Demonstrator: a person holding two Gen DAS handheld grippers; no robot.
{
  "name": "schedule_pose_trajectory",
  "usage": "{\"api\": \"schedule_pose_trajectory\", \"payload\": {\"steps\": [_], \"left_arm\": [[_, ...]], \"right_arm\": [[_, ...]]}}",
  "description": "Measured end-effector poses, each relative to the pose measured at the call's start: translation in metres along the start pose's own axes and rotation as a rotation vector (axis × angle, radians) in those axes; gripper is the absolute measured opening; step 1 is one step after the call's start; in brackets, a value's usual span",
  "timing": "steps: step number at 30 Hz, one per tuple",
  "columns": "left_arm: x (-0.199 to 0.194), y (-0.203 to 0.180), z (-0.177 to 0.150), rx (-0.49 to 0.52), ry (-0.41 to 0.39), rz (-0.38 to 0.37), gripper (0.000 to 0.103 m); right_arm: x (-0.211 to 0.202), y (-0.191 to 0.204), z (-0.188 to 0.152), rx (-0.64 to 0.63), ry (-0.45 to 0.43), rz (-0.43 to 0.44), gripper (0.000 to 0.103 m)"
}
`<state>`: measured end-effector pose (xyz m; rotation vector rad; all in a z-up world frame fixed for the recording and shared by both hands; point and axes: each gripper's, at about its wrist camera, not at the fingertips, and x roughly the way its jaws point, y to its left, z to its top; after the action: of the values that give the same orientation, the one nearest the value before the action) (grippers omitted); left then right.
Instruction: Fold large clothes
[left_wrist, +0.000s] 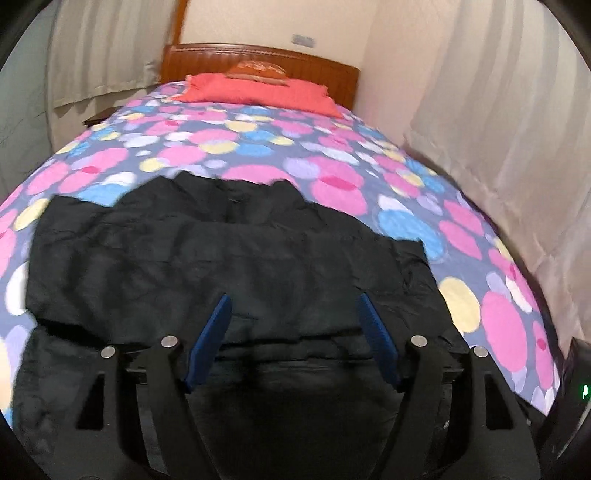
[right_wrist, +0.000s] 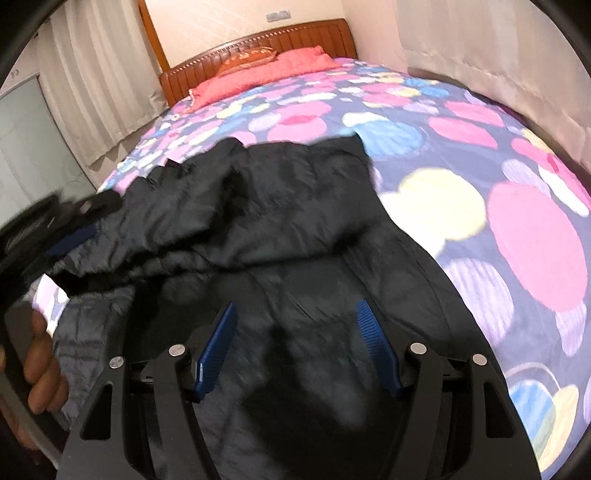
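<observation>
Black jacket (left_wrist: 207, 251) on spotted bedspread (left_wrist: 332, 184), pink pillow (left_wrist: 258, 92) beyond; both jaws wide, empty

Jacket (right_wrist: 280, 206): black quilted cloth, slight sheen, crinkled. Bedspread (left_wrist: 332, 155): soft matt printed fabric. Headboard (left_wrist: 207, 62): glossy ribbed wood. Gripper pads (left_wrist: 214, 332): blue ridged plastic, matt.

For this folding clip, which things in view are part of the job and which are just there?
Part of the job:
- black jacket, spread on the bed
- left gripper, open above it
- right gripper, open above it

Just there:
- spotted bedspread
- red pillow
- wooden headboard
- curtains
</observation>
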<state>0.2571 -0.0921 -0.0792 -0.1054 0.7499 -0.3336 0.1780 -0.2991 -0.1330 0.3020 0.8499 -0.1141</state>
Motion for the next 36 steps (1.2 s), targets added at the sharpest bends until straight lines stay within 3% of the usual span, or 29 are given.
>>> {"api": "schedule_pose_trajectory", "payload": {"steps": [8, 13, 14, 15, 16, 18, 20, 24, 27, 30, 32, 34, 36], "left_arm": [[-0.025, 0.089, -0.002, -0.100, -0.020, 0.151, 0.071], [-0.029, 0.130, -0.009, -0.140, -0.017, 0.189, 0.071], [-0.030, 0.135, -0.009, -0.140, -0.017, 0.194, 0.071], [-0.031, 0.138, -0.010, -0.139, -0.018, 0.193, 0.071], [-0.033, 0.140, -0.009, -0.137, -0.021, 0.186, 0.071], [-0.040, 0.141, -0.008, -0.129, -0.031, 0.161, 0.071], [-0.046, 0.141, -0.008, -0.113, -0.047, 0.146, 0.072], [-0.048, 0.149, -0.006, -0.095, -0.078, 0.148, 0.076], [-0.029, 0.160, -0.007, -0.104, -0.042, 0.189, 0.076], [-0.001, 0.172, -0.012, -0.113, 0.052, 0.237, 0.076], [0.004, 0.179, -0.013, -0.138, 0.085, 0.244, 0.076], [-0.002, 0.183, -0.009, -0.157, 0.054, 0.225, 0.076], [-0.006, 0.183, 0.000, -0.146, 0.022, 0.237, 0.076]], "right_arm": [[0.039, 0.049, 0.054, -0.037, -0.028, 0.042, 0.067], [0.088, 0.071, 0.073, -0.015, 0.040, 0.080, 0.067], [0.100, 0.076, 0.073, -0.021, 0.085, 0.107, 0.054], [0.107, 0.080, 0.072, -0.028, 0.116, 0.138, 0.034], [0.108, 0.082, 0.072, -0.032, 0.118, 0.135, 0.033], [0.098, 0.086, 0.073, -0.070, 0.075, 0.120, 0.022], [0.080, 0.080, 0.077, -0.099, 0.007, 0.068, 0.020], [0.063, 0.052, 0.085, -0.099, -0.071, -0.037, 0.020], [0.083, 0.026, 0.085, -0.063, 0.017, -0.046, 0.020], [0.103, 0.021, 0.078, -0.086, 0.086, -0.045, 0.026], [0.096, 0.025, 0.080, -0.109, 0.091, -0.061, 0.028], [0.076, 0.030, 0.087, -0.091, 0.056, -0.079, 0.029], [0.055, 0.039, 0.096, -0.092, -0.015, -0.098, 0.046]]}}
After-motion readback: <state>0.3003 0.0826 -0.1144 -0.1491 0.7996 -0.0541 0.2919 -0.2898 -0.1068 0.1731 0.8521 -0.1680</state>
